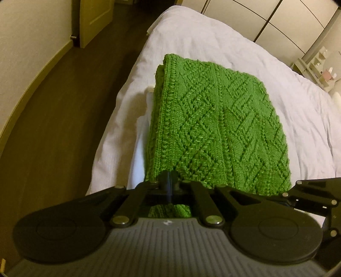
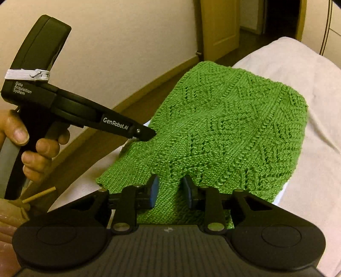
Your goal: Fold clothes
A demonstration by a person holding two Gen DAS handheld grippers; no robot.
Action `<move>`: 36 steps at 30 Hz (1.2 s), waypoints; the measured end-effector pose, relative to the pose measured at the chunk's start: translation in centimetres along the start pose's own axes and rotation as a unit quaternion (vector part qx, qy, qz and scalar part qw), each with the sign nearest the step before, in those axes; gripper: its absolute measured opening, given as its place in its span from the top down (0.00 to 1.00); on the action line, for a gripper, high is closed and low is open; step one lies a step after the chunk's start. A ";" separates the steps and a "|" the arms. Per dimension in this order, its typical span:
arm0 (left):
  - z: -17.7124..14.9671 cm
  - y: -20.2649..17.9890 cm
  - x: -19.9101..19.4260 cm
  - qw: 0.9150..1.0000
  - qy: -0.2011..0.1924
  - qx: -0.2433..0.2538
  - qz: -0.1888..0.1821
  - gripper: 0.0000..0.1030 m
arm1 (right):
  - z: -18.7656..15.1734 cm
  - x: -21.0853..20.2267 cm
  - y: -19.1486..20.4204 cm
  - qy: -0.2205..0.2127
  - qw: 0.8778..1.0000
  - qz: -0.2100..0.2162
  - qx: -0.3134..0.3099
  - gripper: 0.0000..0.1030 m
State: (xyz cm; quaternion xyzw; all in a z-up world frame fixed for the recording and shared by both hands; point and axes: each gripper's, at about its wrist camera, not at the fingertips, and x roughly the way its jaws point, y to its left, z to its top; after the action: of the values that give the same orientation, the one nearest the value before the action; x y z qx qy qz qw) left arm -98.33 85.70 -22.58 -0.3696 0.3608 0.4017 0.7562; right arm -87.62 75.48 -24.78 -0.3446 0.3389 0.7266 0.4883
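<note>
A green knitted garment [image 1: 213, 119] lies folded on the white bed [image 1: 213, 36]; it also shows in the right wrist view [image 2: 223, 127]. My left gripper [image 1: 169, 181] is shut on the garment's near edge, its fingers pressed together with green knit around them. In the right wrist view the left gripper [image 2: 147, 135] bites the garment's left edge. My right gripper [image 2: 170, 187] has its blue pads [image 2: 154, 189] on either side of a bunch of the near edge, shut on it. Its black linkage shows at the left wrist view's right edge [image 1: 315, 194].
Dark wood floor [image 1: 64, 106] runs left of the bed, with a beige wall and an open door [image 1: 93, 19] beyond. White wardrobe doors [image 1: 266, 17] and a small shelf unit [image 1: 317, 64] stand past the bed on the right.
</note>
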 end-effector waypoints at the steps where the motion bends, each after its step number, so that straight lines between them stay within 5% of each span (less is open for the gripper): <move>1: 0.0 -0.1 -0.2 1.000 -0.002 -0.003 0.000 0.97 | 0.0 -0.2 -0.2 -0.001 1.000 0.002 0.005 0.72; 4: 0.0 -0.5 -1.0 1.000 -0.008 -0.017 -0.003 0.97 | 0.1 -1.8 -1.1 -0.009 0.999 0.012 0.036 0.67; 6: 0.0 -0.7 -2.0 0.999 -0.014 -0.029 -0.002 0.96 | -0.1 -3.2 -1.7 -0.017 0.998 0.015 0.060 0.55; 10: 0.1 -1.3 -4.7 0.999 -0.020 -0.035 0.026 0.84 | -1.7 -6.0 -2.8 -0.019 0.995 -0.008 0.093 0.45; 17: -0.8 -4.0 -10.5 0.998 -0.030 -0.035 0.045 0.59 | -3.8 -10.9 -4.6 -0.028 0.986 -0.022 0.162 0.14; 21: -1.5 -6.1 -13.3 0.996 -0.035 -0.034 0.071 0.37 | -4.6 -13.3 -4.5 -0.037 0.982 -0.022 0.182 0.14; 36: -7.0 -13.7 -21.2 0.990 -0.055 -0.041 0.127 0.16 | -8.0 -21.4 -3.2 -0.088 0.979 -0.015 0.184 0.14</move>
State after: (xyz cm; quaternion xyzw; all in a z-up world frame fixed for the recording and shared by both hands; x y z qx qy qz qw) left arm -96.96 67.01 -4.26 -0.3290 0.3457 0.5288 0.7019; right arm -77.10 59.61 -11.74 -0.1886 0.4173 0.6718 0.5823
